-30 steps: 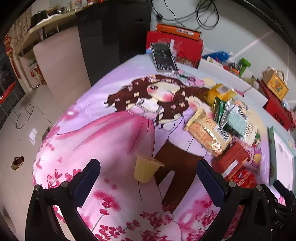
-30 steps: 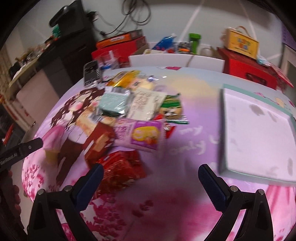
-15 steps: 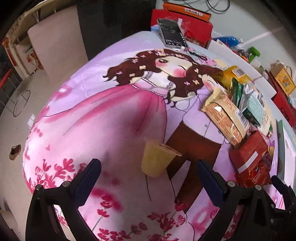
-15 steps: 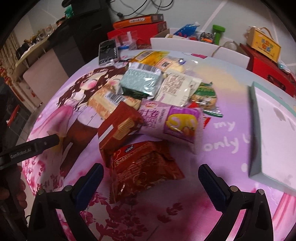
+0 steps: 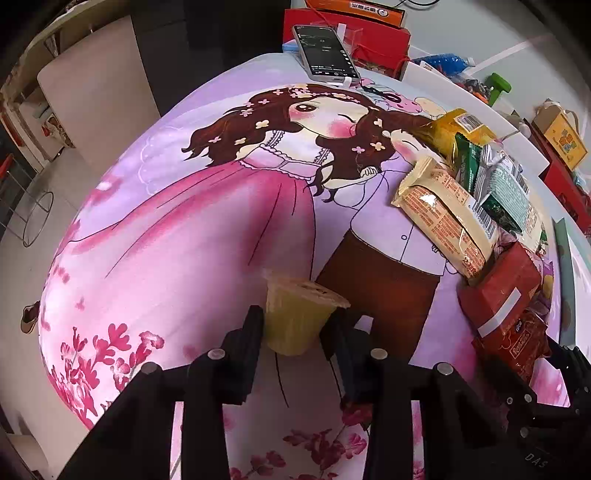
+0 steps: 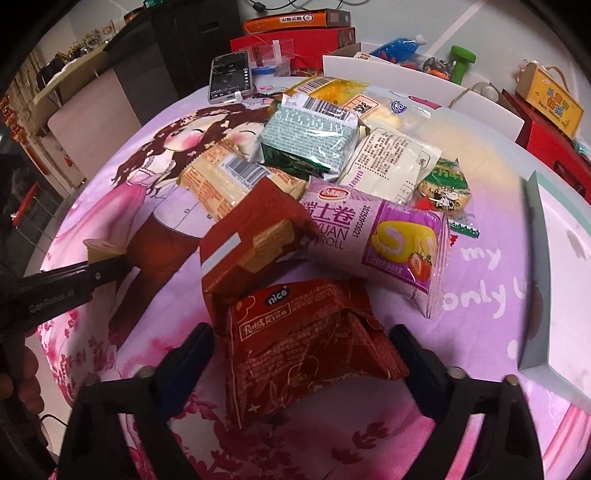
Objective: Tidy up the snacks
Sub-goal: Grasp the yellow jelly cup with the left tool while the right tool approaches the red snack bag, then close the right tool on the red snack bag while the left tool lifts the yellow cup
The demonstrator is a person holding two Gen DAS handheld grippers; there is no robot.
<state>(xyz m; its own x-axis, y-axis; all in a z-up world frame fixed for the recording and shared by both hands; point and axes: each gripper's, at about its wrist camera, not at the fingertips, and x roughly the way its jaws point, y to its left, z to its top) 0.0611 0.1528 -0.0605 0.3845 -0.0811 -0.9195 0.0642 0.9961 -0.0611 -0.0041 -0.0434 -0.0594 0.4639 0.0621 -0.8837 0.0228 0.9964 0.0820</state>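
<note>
A yellow jelly cup (image 5: 295,317) with a peel-off lid stands on the pink cartoon tablecloth (image 5: 184,229). My left gripper (image 5: 295,328) points steeply down; its jaws are closing and the pads press the cup's sides. The right wrist view shows the same cup (image 6: 99,249) at the left gripper's tip. My right gripper (image 6: 301,343) hangs over a red "nice" wafer packet (image 6: 306,347). Its jaws are closing, with the packet between the fingers but still loose. Behind lies a snack pile: a red box (image 6: 251,243), a purple roll pack (image 6: 376,240), a green packet (image 6: 306,140).
A teal-rimmed white tray (image 6: 535,295) lies on the right of the table. At the far edge a phone (image 6: 231,75) leans against red and orange boxes (image 6: 295,33). The table drops off close to the left of the cup. A hand (image 6: 22,376) shows at lower left.
My left gripper sank over the jelly cup and its wide jaws came together on it. My right gripper moved in over the red packet and its jaws narrowed a little.
</note>
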